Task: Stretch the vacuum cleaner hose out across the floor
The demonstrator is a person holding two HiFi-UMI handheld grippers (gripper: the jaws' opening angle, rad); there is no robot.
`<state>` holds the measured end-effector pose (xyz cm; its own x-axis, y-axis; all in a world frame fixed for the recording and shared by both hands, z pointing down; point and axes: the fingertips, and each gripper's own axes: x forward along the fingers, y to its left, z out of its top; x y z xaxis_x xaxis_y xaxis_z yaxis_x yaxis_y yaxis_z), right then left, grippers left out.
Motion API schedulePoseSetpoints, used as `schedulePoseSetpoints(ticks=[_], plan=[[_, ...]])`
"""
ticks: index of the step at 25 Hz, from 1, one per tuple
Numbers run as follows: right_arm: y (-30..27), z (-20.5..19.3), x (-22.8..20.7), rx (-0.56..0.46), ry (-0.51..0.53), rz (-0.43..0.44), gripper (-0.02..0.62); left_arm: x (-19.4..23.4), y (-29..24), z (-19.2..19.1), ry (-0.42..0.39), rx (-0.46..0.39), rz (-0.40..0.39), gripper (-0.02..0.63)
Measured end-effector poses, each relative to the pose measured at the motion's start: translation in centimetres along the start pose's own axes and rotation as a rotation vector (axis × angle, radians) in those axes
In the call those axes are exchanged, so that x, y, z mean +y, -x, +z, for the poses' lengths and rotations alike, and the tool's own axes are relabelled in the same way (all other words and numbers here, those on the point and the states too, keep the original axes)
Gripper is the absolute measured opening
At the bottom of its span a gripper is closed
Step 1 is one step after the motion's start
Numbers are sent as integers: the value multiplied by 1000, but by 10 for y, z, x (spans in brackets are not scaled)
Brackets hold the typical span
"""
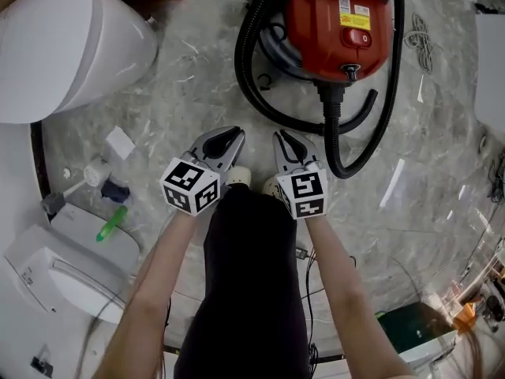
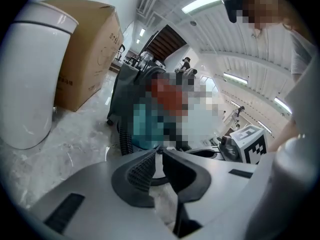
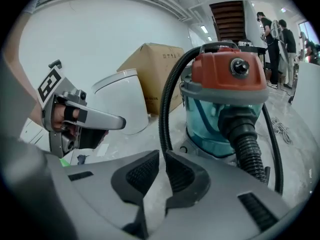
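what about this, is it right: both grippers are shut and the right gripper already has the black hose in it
Not quite. Both grippers are shut, but the right gripper is empty: the right gripper view shows its jaws together with nothing between them, and the black hose lies ahead, looped round the red vacuum cleaner.

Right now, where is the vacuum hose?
In the head view the hose lies looped on the floor around the red vacuum cleaner at top right, just beyond the left gripper and right gripper.
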<state>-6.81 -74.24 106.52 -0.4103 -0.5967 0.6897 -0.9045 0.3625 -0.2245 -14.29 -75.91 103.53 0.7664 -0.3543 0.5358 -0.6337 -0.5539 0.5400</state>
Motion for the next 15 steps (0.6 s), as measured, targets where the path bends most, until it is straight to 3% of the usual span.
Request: schedulePoseSetpoints(ticks=[3, 5, 8, 11, 15], plan=[[-20, -25, -5, 34, -2, 0, 90, 18, -18, -17, 13, 20, 10, 120], [-34, -41, -9, 57, -4, -3, 179, 28, -30, -28, 22, 35, 12, 155], [-55, -62, -20, 72, 9, -23, 248, 45, -48, -45, 18, 56, 27, 215], [-79, -82, -29, 104, 46, -20, 262, 62, -67, -58, 6, 59, 37, 293], [-108, -105, -37, 155, 140, -10, 262, 74, -90, -69, 4, 56, 9, 338]])
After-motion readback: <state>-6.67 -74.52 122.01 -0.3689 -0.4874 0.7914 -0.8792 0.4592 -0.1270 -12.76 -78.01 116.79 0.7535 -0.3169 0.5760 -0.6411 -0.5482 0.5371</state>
